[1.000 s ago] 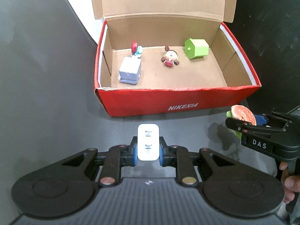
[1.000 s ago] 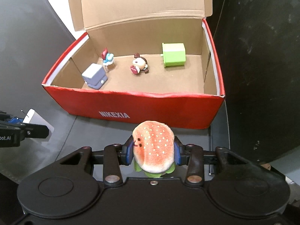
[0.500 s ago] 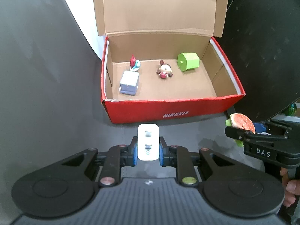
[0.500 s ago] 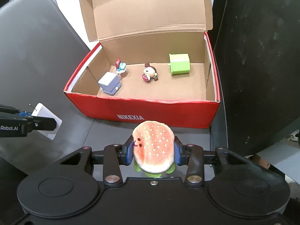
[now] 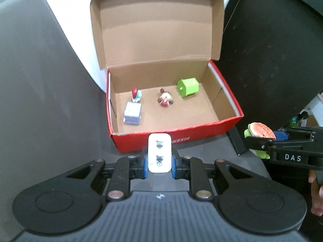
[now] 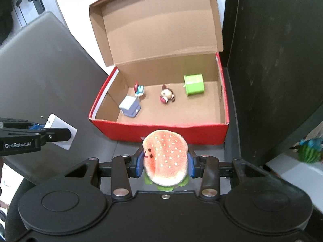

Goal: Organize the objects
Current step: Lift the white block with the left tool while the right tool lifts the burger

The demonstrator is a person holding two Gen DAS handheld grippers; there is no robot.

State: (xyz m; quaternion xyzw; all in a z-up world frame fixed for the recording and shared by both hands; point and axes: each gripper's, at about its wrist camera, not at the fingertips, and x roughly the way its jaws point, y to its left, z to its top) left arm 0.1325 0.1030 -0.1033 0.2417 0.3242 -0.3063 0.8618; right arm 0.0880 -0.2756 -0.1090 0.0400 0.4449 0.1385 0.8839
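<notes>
- Red outside and plain brown cardboard inside, the shoebox (image 5: 201,129) looks smaller and sits farther off in both wrist views than a second ago, and more of its raised lid (image 5: 157,26) now shows above it; both grippers look down on it from higher than before.
- Unchanged since then are the two grips: the left gripper (image 5: 159,162) has its blue pads pressed on a white charger (image 5: 159,153), and the right gripper (image 6: 165,164) pinches a burger plush (image 6: 164,159) between its pads.
- Neither held thing is in the shoebox; each hangs in front of its near red wall, the charger toward the left end, the plush toward the right.
- Counted: one shoebox, four toys on its floor, one charger, one plush, two grippers.
- Inside the shoebox, from its left wall: a pale blue block toy (image 5: 132,114) by the left wall, a red-and-blue figurine (image 5: 136,95) touching it on the back-wall side, a brown round-headed figurine (image 5: 165,99) near the middle, a green cube (image 5: 188,87) toward the back right corner.
- None of the four has shifted on the floor.
- Writing: the near wall reads "NIKEXIA" in the earlier frames; now only its tail end shows beside the charger.
- "GenRobot.AI" is on the left gripper's side, "DAS" on the right gripper's.
- A hand (image 5: 317,193) shows at the far right edge of the left wrist view.
</notes>
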